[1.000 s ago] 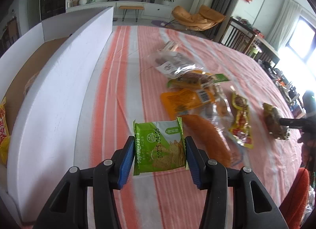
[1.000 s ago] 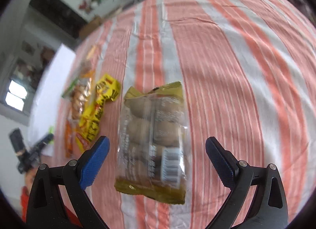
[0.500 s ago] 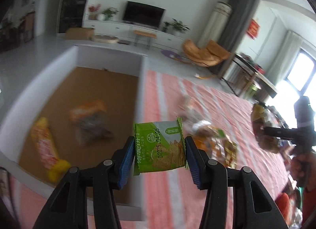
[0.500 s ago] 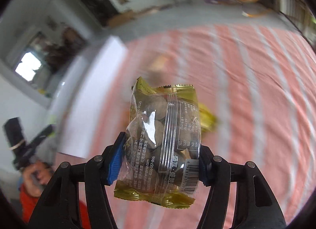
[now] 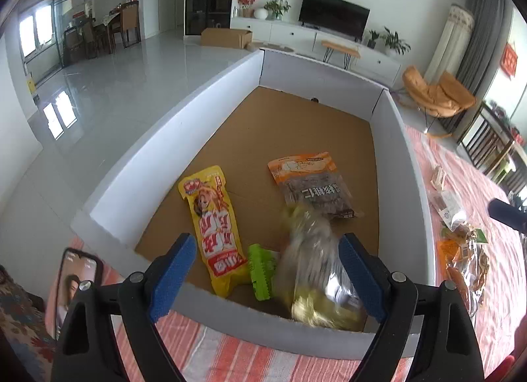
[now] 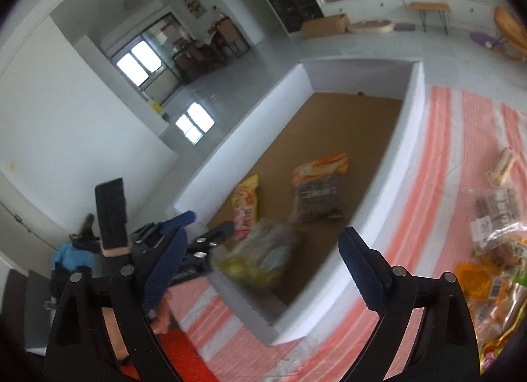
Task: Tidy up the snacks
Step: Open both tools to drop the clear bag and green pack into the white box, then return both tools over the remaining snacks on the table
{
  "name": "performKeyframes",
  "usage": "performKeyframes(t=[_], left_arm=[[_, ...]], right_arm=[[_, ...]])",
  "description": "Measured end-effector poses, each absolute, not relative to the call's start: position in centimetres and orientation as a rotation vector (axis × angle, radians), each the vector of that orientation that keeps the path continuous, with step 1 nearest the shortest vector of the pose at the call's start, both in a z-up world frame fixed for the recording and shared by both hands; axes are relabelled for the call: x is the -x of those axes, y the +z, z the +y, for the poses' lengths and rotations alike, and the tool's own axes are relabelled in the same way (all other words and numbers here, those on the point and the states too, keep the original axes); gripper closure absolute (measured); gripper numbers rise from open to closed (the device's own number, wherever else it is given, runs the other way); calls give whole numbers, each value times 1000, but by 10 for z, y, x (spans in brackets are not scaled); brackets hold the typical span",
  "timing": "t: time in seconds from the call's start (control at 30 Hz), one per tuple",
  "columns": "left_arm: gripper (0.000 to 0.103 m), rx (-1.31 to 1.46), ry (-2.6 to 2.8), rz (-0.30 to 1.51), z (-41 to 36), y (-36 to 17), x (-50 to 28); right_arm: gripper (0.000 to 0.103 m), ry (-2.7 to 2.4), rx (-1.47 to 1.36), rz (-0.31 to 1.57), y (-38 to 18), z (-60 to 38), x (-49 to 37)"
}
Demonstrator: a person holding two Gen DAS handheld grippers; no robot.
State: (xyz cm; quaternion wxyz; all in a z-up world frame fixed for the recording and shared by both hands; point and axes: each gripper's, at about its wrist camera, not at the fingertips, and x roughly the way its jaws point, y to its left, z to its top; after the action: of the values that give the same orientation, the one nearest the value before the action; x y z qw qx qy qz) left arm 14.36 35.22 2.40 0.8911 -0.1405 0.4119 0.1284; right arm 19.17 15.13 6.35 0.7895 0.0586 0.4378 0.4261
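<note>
Both tongs stand spread, their jaws having just been opening, and neither pinches anything. Between the blue pads of the left tongs (image 5: 265,275), low over the near wall of the white box (image 5: 210,95), a green cracker packet (image 5: 262,271) lies on the brown cardboard floor, apart from both pads. Just right of it a clear pouch with yellow ends (image 5: 316,270) shows only as a blur, so whether it has settled on the floor cannot be told. From the right tongs (image 6: 263,265) that same pouch (image 6: 263,257) appears smeared inside the near corner of the box (image 6: 388,191), free of the pads, with the left tongs (image 6: 194,229) reaching in from the left beside it. Farther into the box a long yellow packet (image 5: 214,224) lies lengthwise, its near end touching the green one. Beyond them an orange-topped bag of dark pieces (image 5: 313,182) rests flat. To the right, outside the box, a heap of loose snacks (image 6: 494,250) remains on the red-and-white striped cloth (image 6: 438,151) covering the bench.
</note>
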Motion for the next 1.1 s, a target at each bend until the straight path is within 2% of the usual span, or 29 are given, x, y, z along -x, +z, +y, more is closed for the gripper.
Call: performKeyframes(t=[0.2, 0.4, 0.53, 0.67, 0.77, 0.9, 1.1], left_arm=[[15, 311, 241, 764, 330, 28, -129], [13, 287, 34, 677, 247, 56, -113], [1, 305, -180, 676, 173, 54, -95], [1, 232, -333, 775, 97, 18, -88], [1, 136, -311, 845, 69, -16, -93], [1, 90, -224, 901, 70, -46, -106], [1, 13, -161, 920, 72, -77, -111]], right_arm=[[8, 690, 57, 804, 34, 35, -169], [8, 346, 175, 816, -18, -108, -163], [8, 149, 171, 867, -50, -197, -153], [8, 59, 139, 883, -63, -239, -146], [8, 51, 107, 885, -74, -257, -141], [8, 58, 86, 914, -82, -263, -144], [2, 65, 33, 938, -89, -272, -145]])
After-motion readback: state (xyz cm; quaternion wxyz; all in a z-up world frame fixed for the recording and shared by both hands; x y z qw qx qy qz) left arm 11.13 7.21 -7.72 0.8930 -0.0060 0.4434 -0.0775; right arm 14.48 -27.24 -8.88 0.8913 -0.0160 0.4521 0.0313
